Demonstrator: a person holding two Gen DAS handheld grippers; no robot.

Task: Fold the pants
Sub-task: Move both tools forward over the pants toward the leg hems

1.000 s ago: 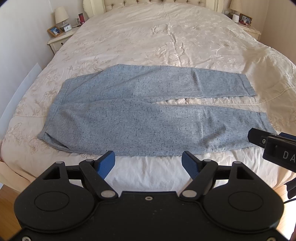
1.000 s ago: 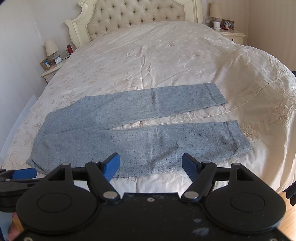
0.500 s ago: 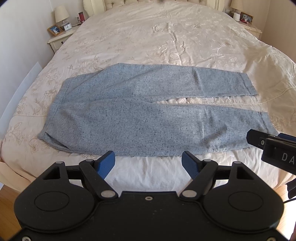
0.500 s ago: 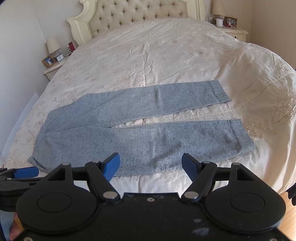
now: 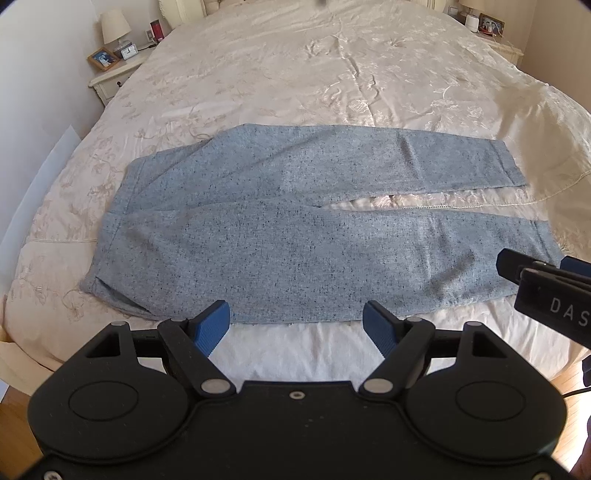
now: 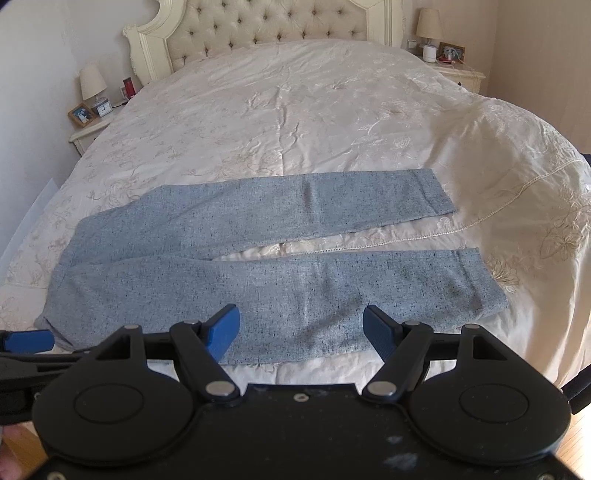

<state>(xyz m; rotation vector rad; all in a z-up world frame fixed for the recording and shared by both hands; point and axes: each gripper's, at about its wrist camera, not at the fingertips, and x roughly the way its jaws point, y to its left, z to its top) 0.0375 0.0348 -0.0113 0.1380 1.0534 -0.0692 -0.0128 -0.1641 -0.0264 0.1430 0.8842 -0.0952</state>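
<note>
Pants (image 5: pixel 295 229) of a light blue speckled cloth lie flat on the bed (image 5: pixel 332 74), spread across its near part with nothing folded yet. In the left wrist view the waist is at 9 o'clock and the two legs run toward 3 o'clock; a narrow gap between the legs shows the cream bedspread (image 6: pixel 295 110). The far leg ends in a hem near 2 o'clock, and the near leg reaches almost to the right border of the picture.

The left tool (image 5: pixel 297 325) hovers above the near edge of the bed, just in front of the near leg. Its blue pads (image 5: pixel 212 325) stand wide apart and hold nothing. The right tool (image 6: pixel 301 332) is in the same condition — pads spread wide, empty, with the lower edge of the near leg showing between them. In the left wrist view the right tool (image 5: pixel 546 280) also appears from the side at 3 o'clock, over the hem end of the near leg; whether it touches the cloth I cannot tell.

At 12 o'clock in the right wrist view stands a tufted headboard (image 6: pixel 266 33) — and at 10 o'clock a nightstand (image 6: pixel 88 129) carries a lamp (image 6: pixel 92 83) and a photo frame (image 6: pixel 82 114).
</note>
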